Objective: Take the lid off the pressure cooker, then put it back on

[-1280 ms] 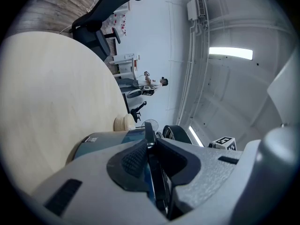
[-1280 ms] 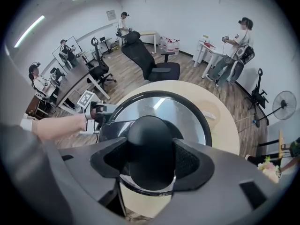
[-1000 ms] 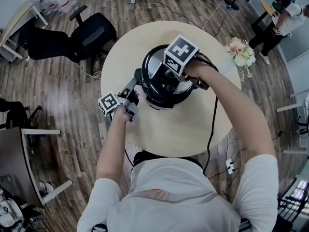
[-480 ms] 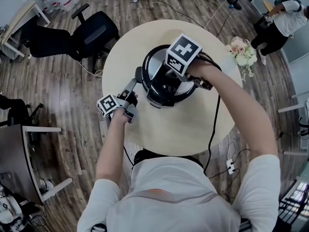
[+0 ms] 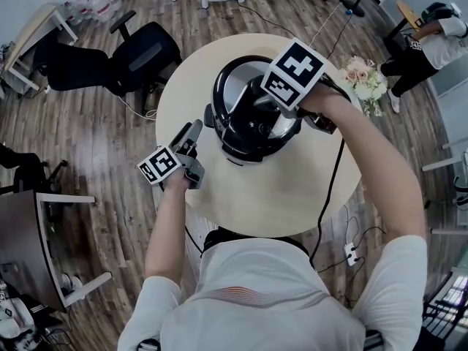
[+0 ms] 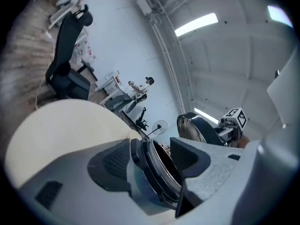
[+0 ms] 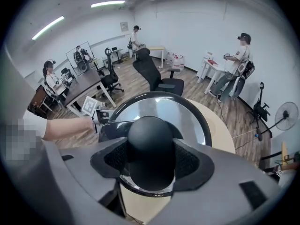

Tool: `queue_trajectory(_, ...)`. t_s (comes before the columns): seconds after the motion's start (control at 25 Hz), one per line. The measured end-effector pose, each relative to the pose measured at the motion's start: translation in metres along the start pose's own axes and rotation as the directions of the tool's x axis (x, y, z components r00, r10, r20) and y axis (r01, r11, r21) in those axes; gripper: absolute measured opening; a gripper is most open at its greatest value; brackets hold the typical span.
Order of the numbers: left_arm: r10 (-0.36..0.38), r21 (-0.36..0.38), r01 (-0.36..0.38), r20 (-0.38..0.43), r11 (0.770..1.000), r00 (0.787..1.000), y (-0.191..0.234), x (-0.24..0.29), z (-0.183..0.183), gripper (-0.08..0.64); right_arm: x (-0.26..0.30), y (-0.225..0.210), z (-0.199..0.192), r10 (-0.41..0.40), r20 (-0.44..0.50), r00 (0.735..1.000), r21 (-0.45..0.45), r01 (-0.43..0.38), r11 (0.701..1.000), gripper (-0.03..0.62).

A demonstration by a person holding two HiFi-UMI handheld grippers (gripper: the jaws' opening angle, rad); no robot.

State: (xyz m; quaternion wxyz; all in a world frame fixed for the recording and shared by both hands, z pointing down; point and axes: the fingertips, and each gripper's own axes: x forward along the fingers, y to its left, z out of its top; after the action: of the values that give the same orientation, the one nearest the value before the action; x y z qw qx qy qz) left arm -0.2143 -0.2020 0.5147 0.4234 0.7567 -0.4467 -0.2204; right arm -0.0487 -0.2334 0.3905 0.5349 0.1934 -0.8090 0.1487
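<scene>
PRESSURE COOKER OPENED: The lid (image 7: pixel 164 108) of a pressure cooker is seen held clear of its pot (image 6: pixel 158 170). It is gripped by its round black knob (image 7: pixel 150 135), on which the jaws of the right gripper (image 7: pixel 151 165) are closed from either side. In the left gripper view the lid is shown apart from the pot's open rim, its steel face tilted, with no contact between the two. The pot is left standing near the middle of a round pale table (image 5: pixel 292 189). The left gripper (image 6: pixel 150 158) is held just beside the pot, at the left in the head view. Its jaws have just been opening and are spread, with the pot's rim visible in the gap between them but nothing pressed by the pads. The right gripper, topped by its black-and-white cube (image 5: pixel 295 74), is pointed steeply down over the cooker. A bunch of pink and white flowers (image 5: pixel 363 81) is placed at the table's far right edge, and a black cable (image 5: pixel 325 189) is draped off the table's near side. A black office chair (image 5: pixel 142 50) is parked on the wooden floor (image 5: pixel 95 130) beyond the table, and other people (image 7: pixel 240 60) are pictured standing by desks along the white walls
</scene>
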Motion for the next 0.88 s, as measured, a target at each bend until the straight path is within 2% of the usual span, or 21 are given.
queue_trajectory(0.08, 0.058, 0.134, -0.060, 0.020, 0.989, 0.998, -0.010, -0.006, 0.011, 0.253, -0.015, -0.007, 0.000, -0.017, 0.049, 0.999, 0.030, 0.015, 0.999, 0.282)
queue_trajectory(0.16, 0.095, 0.270, -0.103, 0.042, 0.957, 0.995, -0.027, -0.010, 0.021, 0.253, -0.024, -0.012, -0.005, -0.042, 0.069, 0.997, 0.040, 0.039, 0.998, 0.282)
queue_trajectory(0.24, 0.126, 0.400, -0.143, 0.070, 0.905, 0.990, -0.050, -0.012, 0.028, 0.252, -0.028, -0.014, -0.016, -0.061, 0.060, 0.996, 0.030, 0.059, 0.998, 0.282)
queue_trajectory(0.36, 0.138, 0.569, -0.174, 0.106, 0.804, 0.985, -0.089, -0.013, 0.032, 0.218, -0.032, -0.013, -0.041, -0.047, 0.034, 0.998, 0.033, 0.046, 0.998, 0.282)
queue_trajectory(0.4, 0.130, 0.610, -0.173, 0.114, 0.773, 0.985, -0.102, -0.012, 0.032, 0.178, -0.034, -0.014, -0.050, -0.041, 0.031, 0.999, 0.044, 0.039, 0.998, 0.282)
queue_trajectory(0.44, 0.119, 0.643, -0.169, 0.120, 0.747, 0.986, -0.115, -0.011, 0.031, 0.106, -0.037, -0.016, -0.058, -0.039, 0.029, 0.999, 0.056, 0.037, 0.998, 0.282)
queue_trajectory(0.52, 0.100, 0.691, -0.159, 0.125, 0.706, 0.987, -0.138, -0.008, 0.027, 0.061, -0.041, -0.021, -0.075, -0.046, 0.020, 0.999, 0.075, 0.045, 0.996, 0.282)
queue_trajectory(0.6, 0.085, 0.720, -0.138, 0.110, 0.680, 0.990, -0.157, -0.001, 0.017, 0.021, -0.046, -0.026, -0.091, -0.057, 0.012, 0.998, 0.093, 0.056, 0.994, 0.282)
queue_trajectory(0.8, 0.028, 0.754, -0.035, 0.022, 0.656, 0.999, -0.196, 0.027, -0.024, 0.011, -0.056, -0.038, -0.136, -0.058, 0.007, 0.998, 0.167, 0.056, 0.984, 0.282)
queue_trajectory(0.88, 0.010, 0.768, 0.003, -0.012, 0.640, 1.000, -0.209, 0.038, -0.041, 0.005, -0.061, -0.042, -0.158, -0.064, -0.009, 0.998, 0.189, 0.064, 0.980, 0.282)
